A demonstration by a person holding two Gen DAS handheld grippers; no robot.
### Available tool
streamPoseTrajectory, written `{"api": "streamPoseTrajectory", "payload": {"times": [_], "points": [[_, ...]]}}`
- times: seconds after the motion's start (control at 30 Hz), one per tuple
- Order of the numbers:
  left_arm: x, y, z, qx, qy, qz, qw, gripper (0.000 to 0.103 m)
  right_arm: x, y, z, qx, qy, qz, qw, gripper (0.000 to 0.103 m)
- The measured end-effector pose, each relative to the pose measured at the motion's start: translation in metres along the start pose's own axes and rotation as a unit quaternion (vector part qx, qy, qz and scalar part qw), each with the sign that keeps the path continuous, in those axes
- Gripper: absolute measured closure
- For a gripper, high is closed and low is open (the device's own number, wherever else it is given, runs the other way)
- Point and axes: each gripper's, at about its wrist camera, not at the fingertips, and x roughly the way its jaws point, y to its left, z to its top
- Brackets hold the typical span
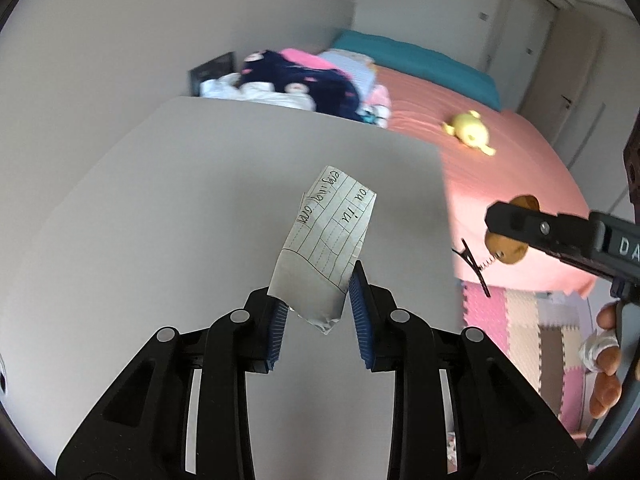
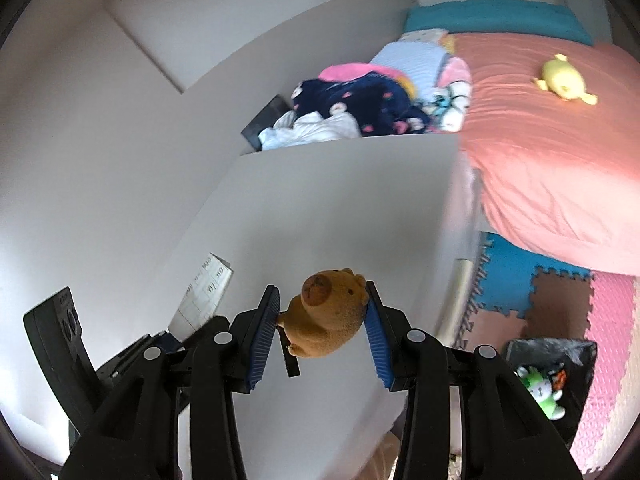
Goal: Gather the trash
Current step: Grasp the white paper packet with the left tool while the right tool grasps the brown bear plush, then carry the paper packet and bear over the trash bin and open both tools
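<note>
Bedroom, plain pale-grey tabletop (image 1: 160, 240) in foreground; salmon-pink bed (image 1: 500, 168) beyond, foam puzzle mat on floor.

Task item: creased slip of white lined paper w/ handwriting (image 1: 326, 240), lifted clear of the tabletop, lower end pinched between blue ribbed pads of left gripper (image 1: 318, 312); upper part stands free, folded at bottom, edges curled. Same slip is seen at left in right wrist view (image 2: 206, 294).

Right gripper (image 2: 326, 320): jaws closed on small brown plush bear clip (image 2: 330, 312), black clip arm hanging below it; held over the table.

Progress, judged: two items picked up, neither binned yet. Black-lined waste bin (image 2: 556, 364) is seen on the mat, low right, w/ green-white toy and other bits already inside. Left to do: carry over, release. Yellow plush toy (image 1: 470, 132) on bed untouched; heap of clothes behind table, prob. not trash.
</note>
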Motion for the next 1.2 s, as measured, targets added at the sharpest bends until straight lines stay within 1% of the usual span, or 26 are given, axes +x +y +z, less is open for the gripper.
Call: {"api": "streamPoseTrajectory", "payload": {"times": [0.1, 0.23, 0.4, 0.53, 0.67, 0.73, 0.87, 0.97, 1.1, 1.13, 1.17, 1.2], "points": [[-0.008, -0.036, -0.016, 0.018, 0.0, -0.012, 0.9998, 0.074, -0.036, -0.028, -0.019, 0.012, -0.015, -0.005, 1.0, 0.059], [-0.011, -0.093, -0.04, 0.055, 0.004, -0.029, 0.998, 0.074, -0.07, -0.062, -0.041, 0.026, -0.033, -0.015, 0.999, 0.059], [-0.006, -0.151, -0.065, 0.08, 0.011, -0.061, 0.9949, 0.074, -0.103, -0.107, -0.065, 0.046, -0.049, -0.043, 0.997, 0.059], [0.006, -0.2, -0.086, 0.106, 0.03, -0.086, 0.9902, 0.074, -0.128, -0.15, -0.084, 0.067, -0.056, -0.072, 0.994, 0.059], [0.018, -0.237, -0.105, 0.126, 0.049, -0.101, 0.9856, 0.074, -0.15, -0.19, -0.105, 0.091, -0.063, -0.097, 0.989, 0.059], [0.022, -0.249, -0.113, 0.136, 0.057, -0.108, 0.9832, 0.074, -0.159, -0.206, -0.113, 0.103, -0.067, -0.107, 0.987, 0.059], [0.028, -0.281, -0.135, 0.162, 0.075, -0.123, 0.9763, 0.073, -0.172, -0.235, -0.13, 0.123, -0.07, -0.123, 0.982, 0.059], [0.035, -0.299, -0.151, 0.174, 0.091, -0.13, 0.9719, 0.073, -0.179, -0.255, -0.143, 0.138, -0.064, -0.131, 0.98, 0.059], [0.044, -0.316, -0.166, 0.179, 0.113, -0.139, 0.9673, 0.072, -0.176, -0.269, -0.155, 0.146, -0.047, -0.146, 0.977, 0.059], [0.047, -0.32, -0.171, 0.181, 0.12, -0.143, 0.9654, 0.068, -0.174, -0.272, -0.156, 0.148, -0.041, -0.15, 0.977, 0.059], [0.048, -0.322, -0.175, 0.183, 0.127, -0.148, 0.9636, 0.058, -0.172, -0.275, -0.157, 0.148, -0.033, -0.154, 0.976, 0.054], [0.05, -0.322, -0.177, 0.187, 0.134, -0.144, 0.9625, 0.044, -0.169, -0.278, -0.158, 0.147, -0.024, -0.166, 0.975, 0.026]]}}
